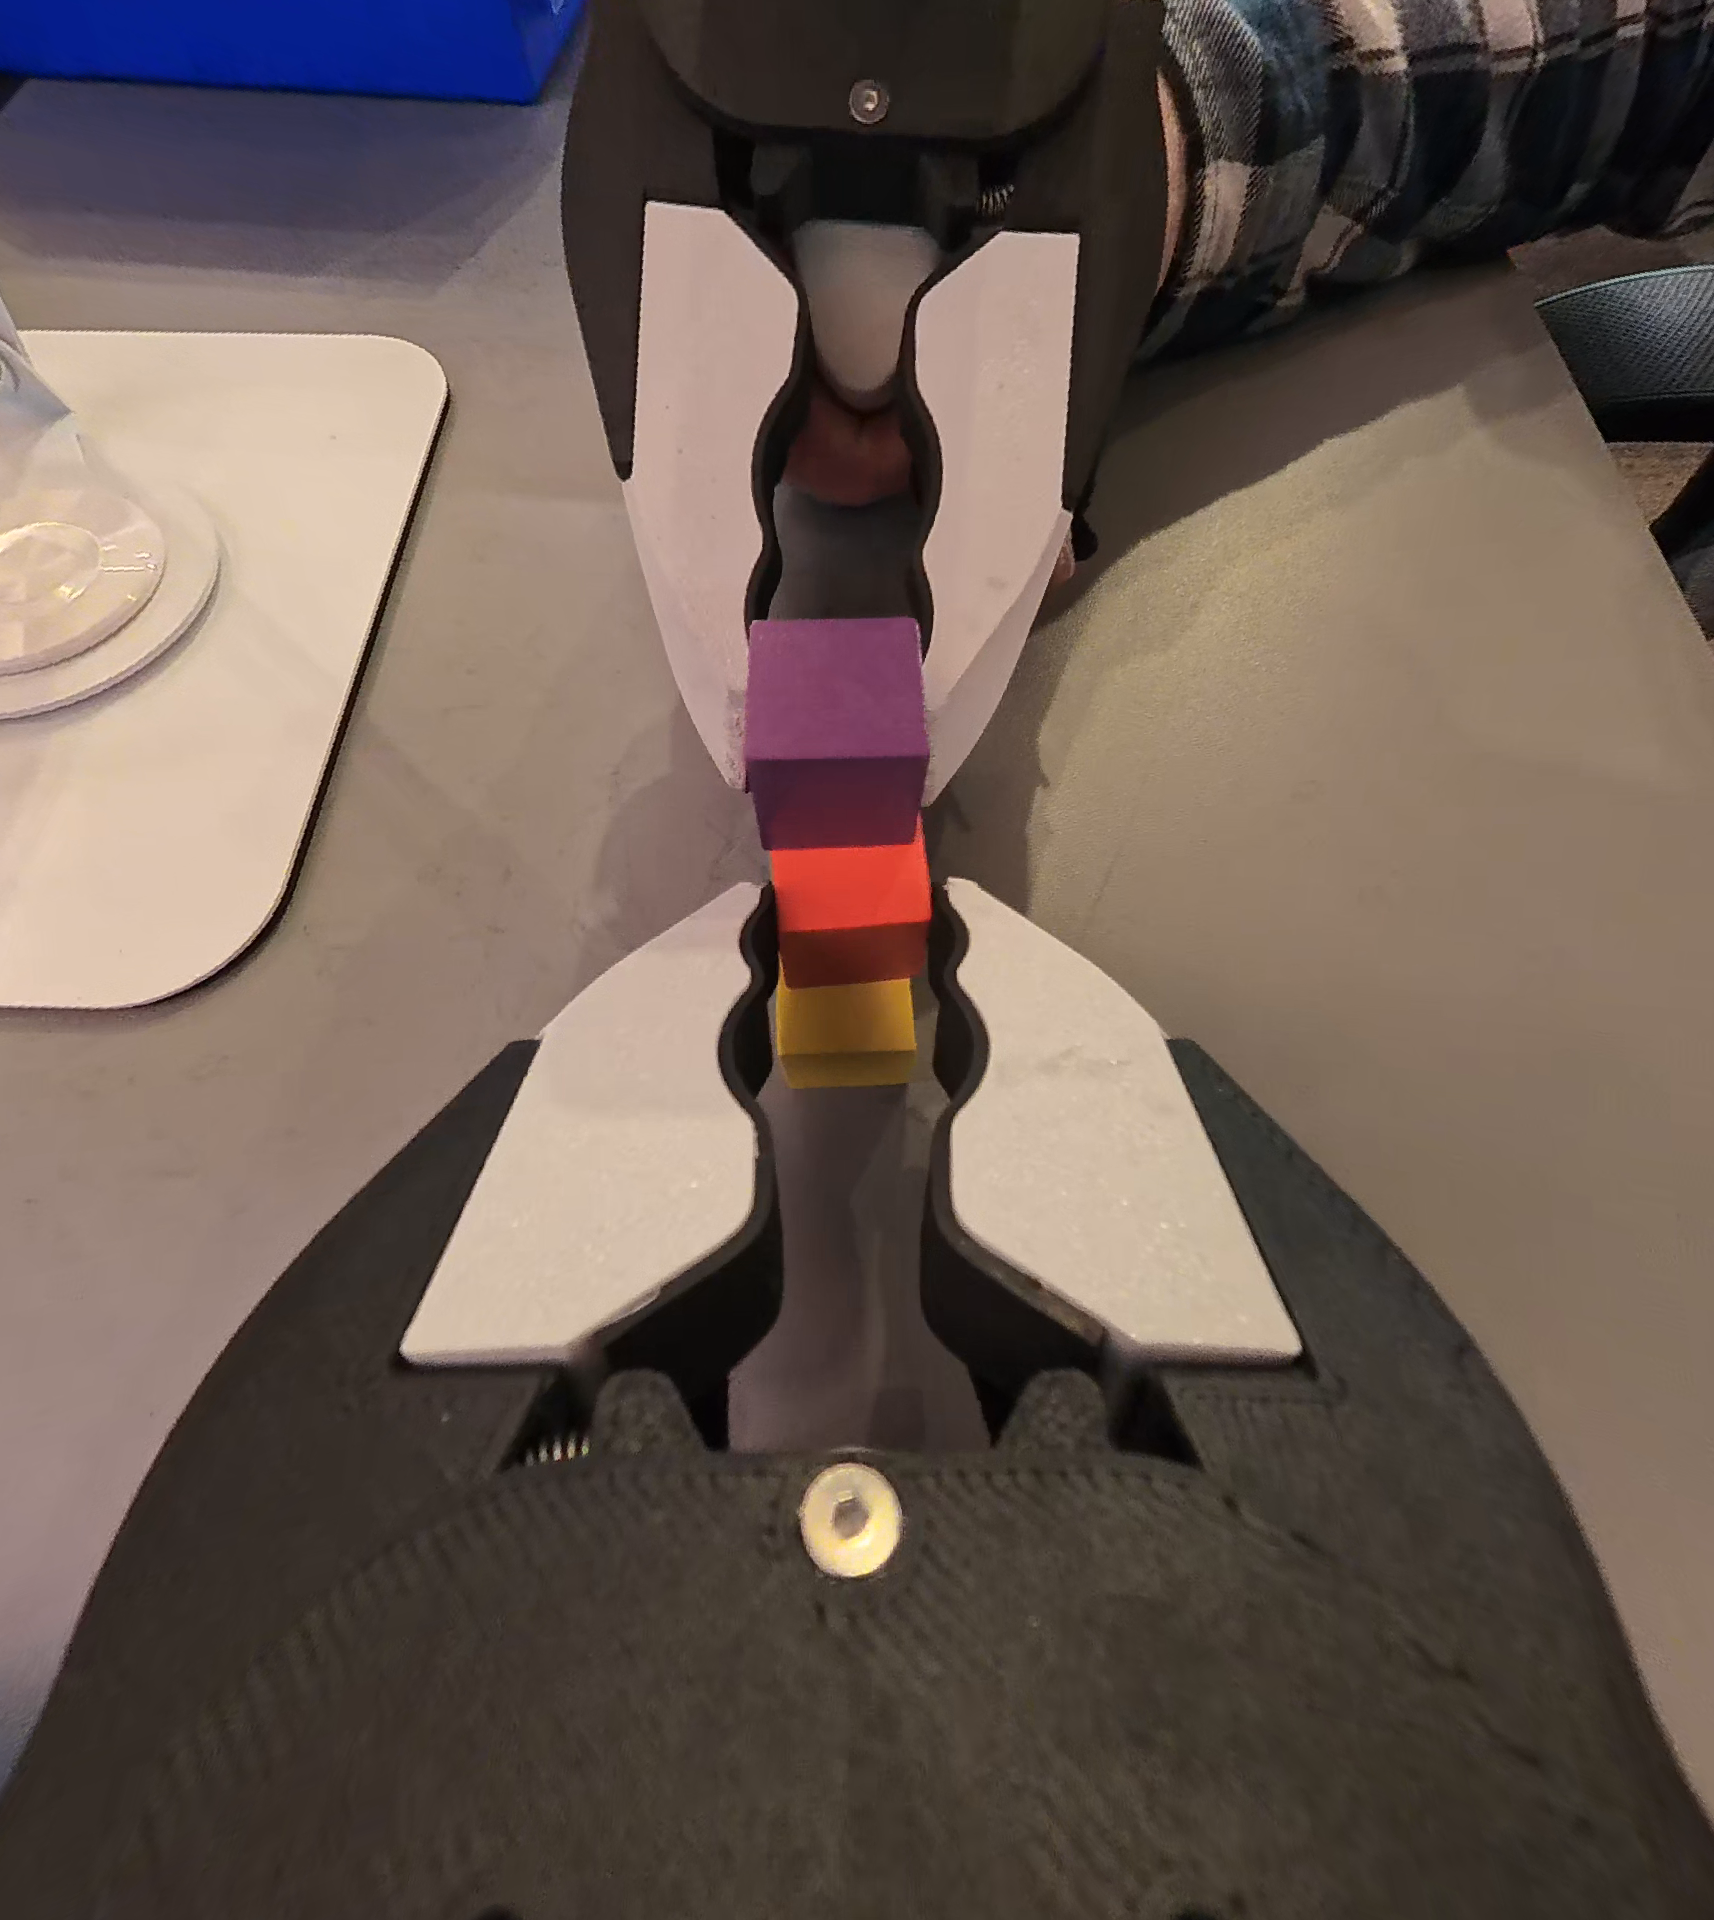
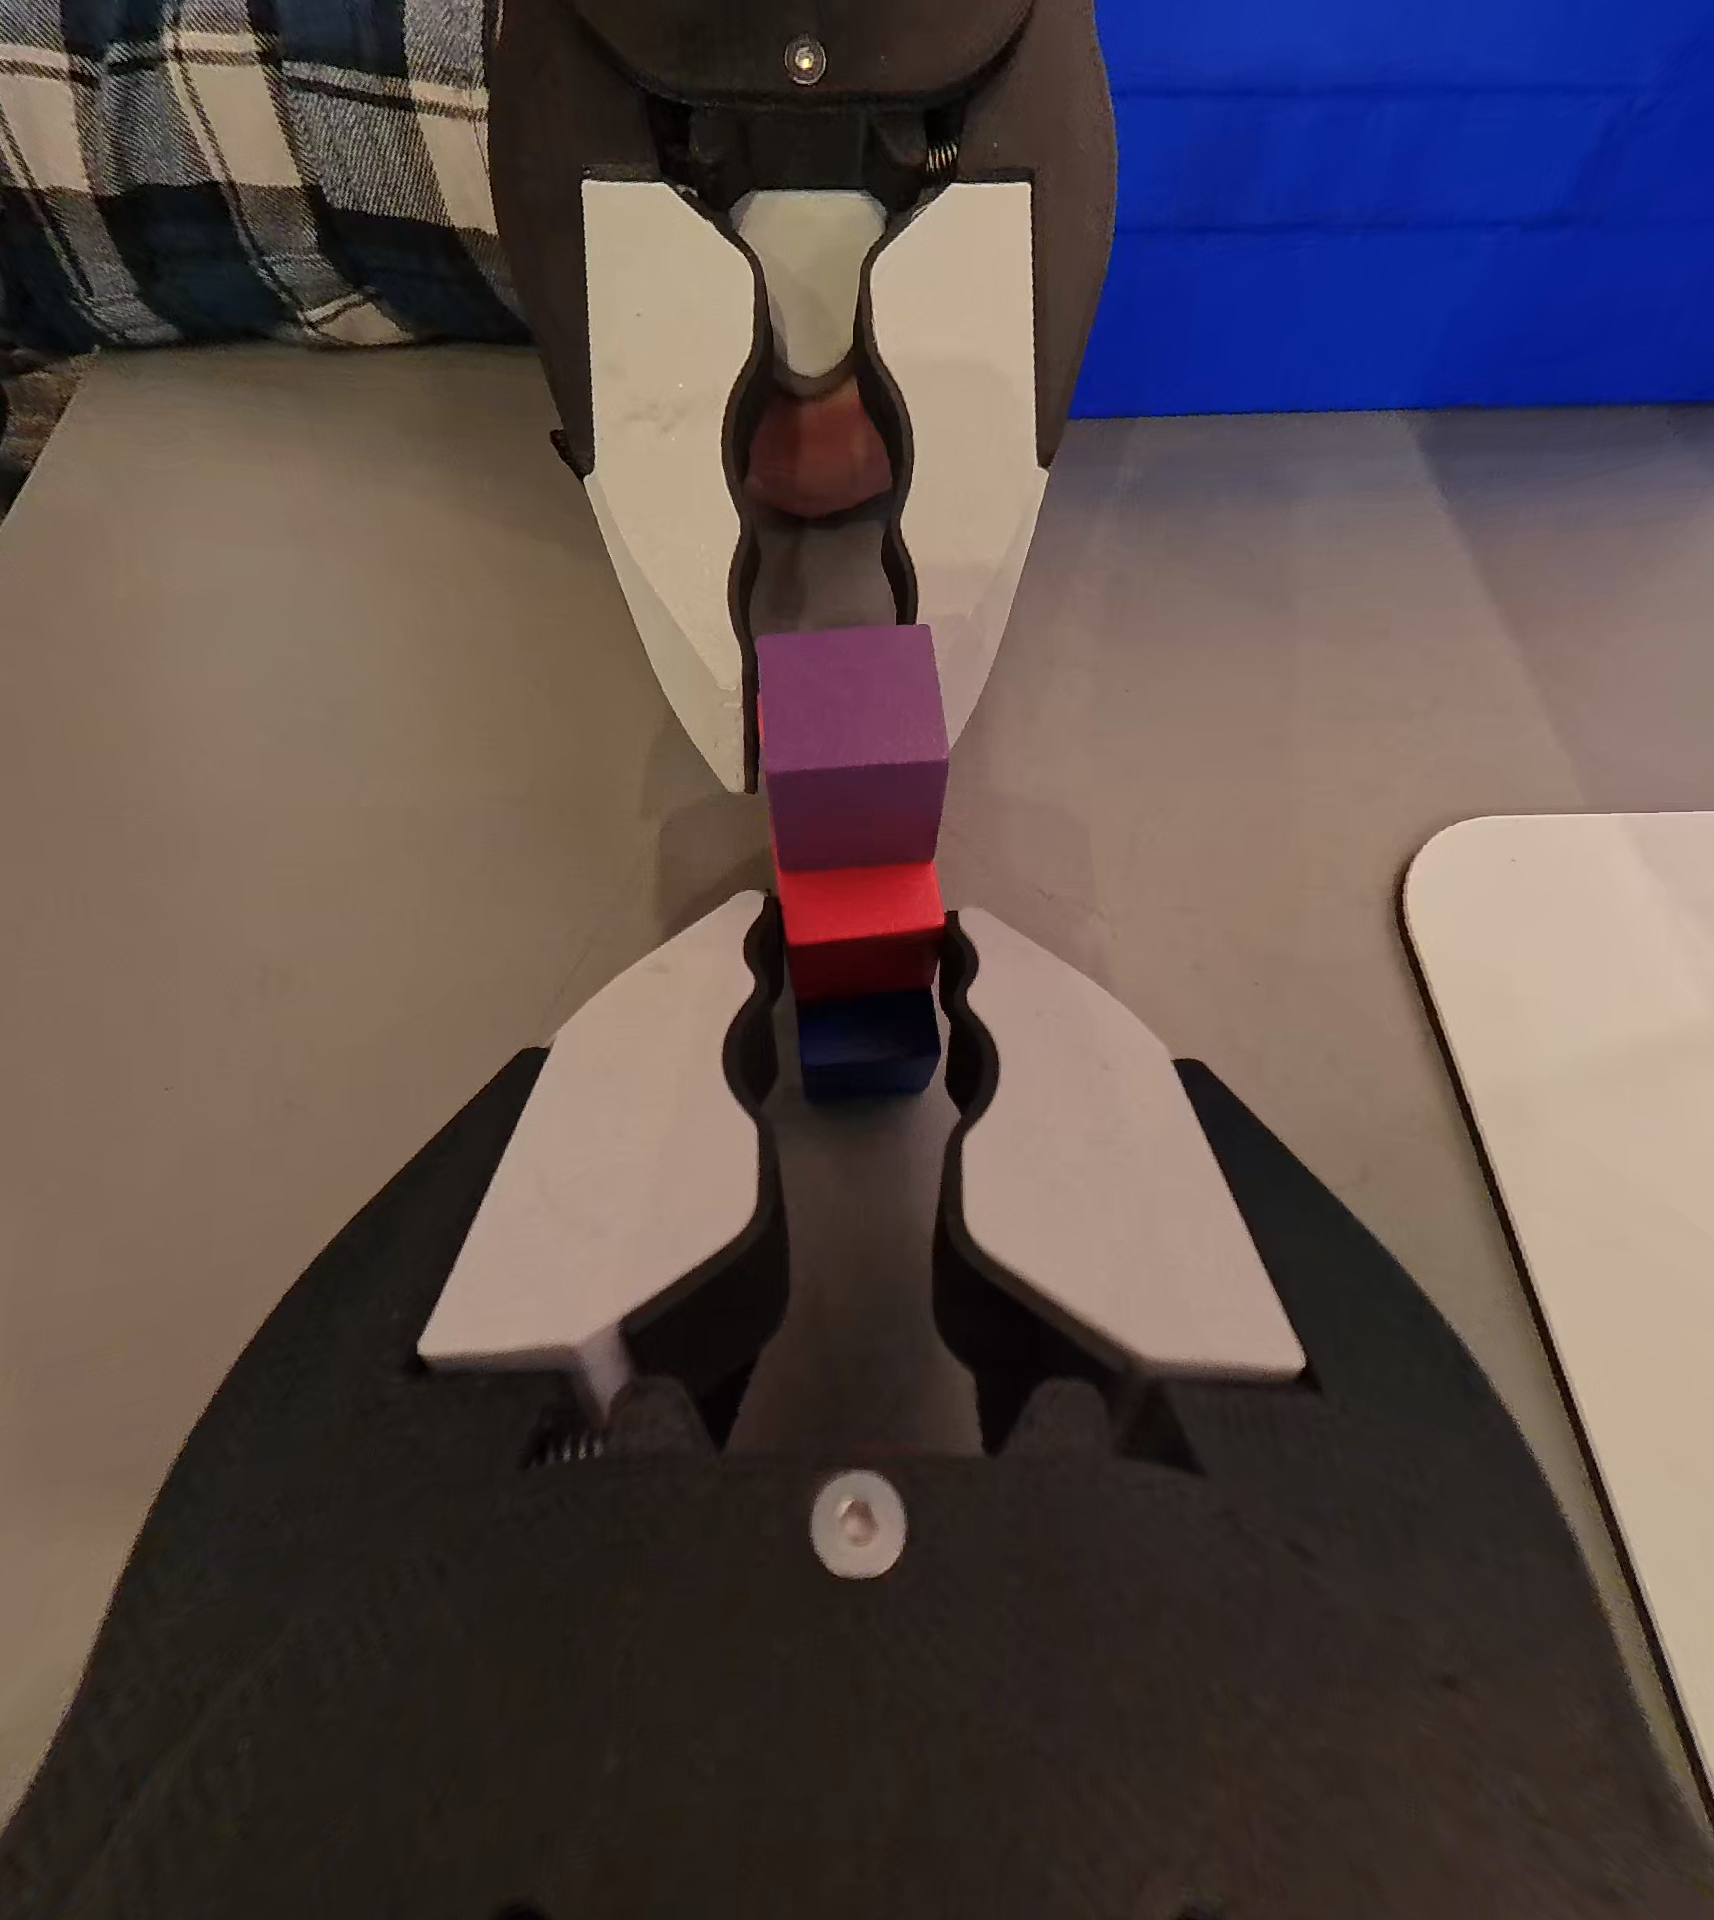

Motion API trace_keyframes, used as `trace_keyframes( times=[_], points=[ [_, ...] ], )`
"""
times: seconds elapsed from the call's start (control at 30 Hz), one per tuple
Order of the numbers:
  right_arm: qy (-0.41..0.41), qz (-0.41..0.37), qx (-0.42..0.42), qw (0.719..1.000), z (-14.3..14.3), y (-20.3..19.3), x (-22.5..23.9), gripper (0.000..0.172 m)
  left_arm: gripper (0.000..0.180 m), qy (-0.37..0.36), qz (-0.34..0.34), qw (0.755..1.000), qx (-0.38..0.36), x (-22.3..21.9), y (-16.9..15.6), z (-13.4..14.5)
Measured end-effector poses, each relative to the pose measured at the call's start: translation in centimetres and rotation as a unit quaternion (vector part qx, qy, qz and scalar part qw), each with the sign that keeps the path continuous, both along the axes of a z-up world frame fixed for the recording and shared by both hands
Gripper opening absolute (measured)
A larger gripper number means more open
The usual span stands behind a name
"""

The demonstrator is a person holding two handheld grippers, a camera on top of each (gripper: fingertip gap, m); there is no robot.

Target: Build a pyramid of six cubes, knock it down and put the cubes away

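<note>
Left gripper [image 1: 853, 888] clamps the orange cube [image 1: 848, 920]; right gripper [image 2: 855, 909] clamps the red cube [image 2: 858, 940]

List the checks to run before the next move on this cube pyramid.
1. Purple cube seated on top: ok.
2. All six cubes stacked: cannot tell; only five show.
3. Left gripper straddles the end with the yellow cube: ok.
4. Right gripper straddles the end with the blue cube: ok.
5. Pads pressing any cube: cannot tell.
6. Blue bin on the table: ok.
</note>
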State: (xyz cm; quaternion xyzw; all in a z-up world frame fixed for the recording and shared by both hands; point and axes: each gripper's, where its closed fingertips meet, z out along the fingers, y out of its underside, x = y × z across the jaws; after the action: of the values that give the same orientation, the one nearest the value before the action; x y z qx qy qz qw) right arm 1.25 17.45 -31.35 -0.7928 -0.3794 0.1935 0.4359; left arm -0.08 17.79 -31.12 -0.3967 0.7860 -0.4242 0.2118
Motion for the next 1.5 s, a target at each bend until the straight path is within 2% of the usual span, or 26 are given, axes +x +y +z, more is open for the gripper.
trace_keyframes(
  times=[0.17,0.2,0.3,0.43,0.77,0.93,1.5],
  points=[
    [-0.001,0.002,-0.002,1.0,-0.1,-0.1,0.0,0.03,0.027,0.0,0.0,1.0,0.0,0.0,0.0,0.0],
    [-0.005,0.003,-0.003,1.0,-0.2,-0.1,0.0,0.035,0.027,0.001,0.001,1.0,0.0,0.1,0.0,0.0],
    [-0.011,-0.003,-0.002,1.0,-0.3,-0.1,0.0,0.051,0.04,0.006,-0.002,1.0,0.01,0.0,-0.2,-0.3],
    [0.003,-0.007,-0.007,1.0,-0.1,-0.6,0.6,0.051,0.058,0.009,0.004,1.0,0.012,-0.4,0.0,-0.2],
    [-0.049,-0.003,-0.058,0.997,-2.2,-1.0,1.5,0.041,0.048,0.074,0.011,0.994,0.083,-1.2,0.8,-3.0],
    [-0.055,0.001,-0.066,0.996,-2.5,-1.1,1.5,0.029,0.028,0.079,0.008,0.994,0.08,-1.1,0.7,-3.1],
    [-0.057,0.006,-0.069,0.996,-2.5,-1.0,1.4,0.028,0.028,0.085,0.01,0.994,0.074,-0.9,0.7,-3.2]
  ],
)
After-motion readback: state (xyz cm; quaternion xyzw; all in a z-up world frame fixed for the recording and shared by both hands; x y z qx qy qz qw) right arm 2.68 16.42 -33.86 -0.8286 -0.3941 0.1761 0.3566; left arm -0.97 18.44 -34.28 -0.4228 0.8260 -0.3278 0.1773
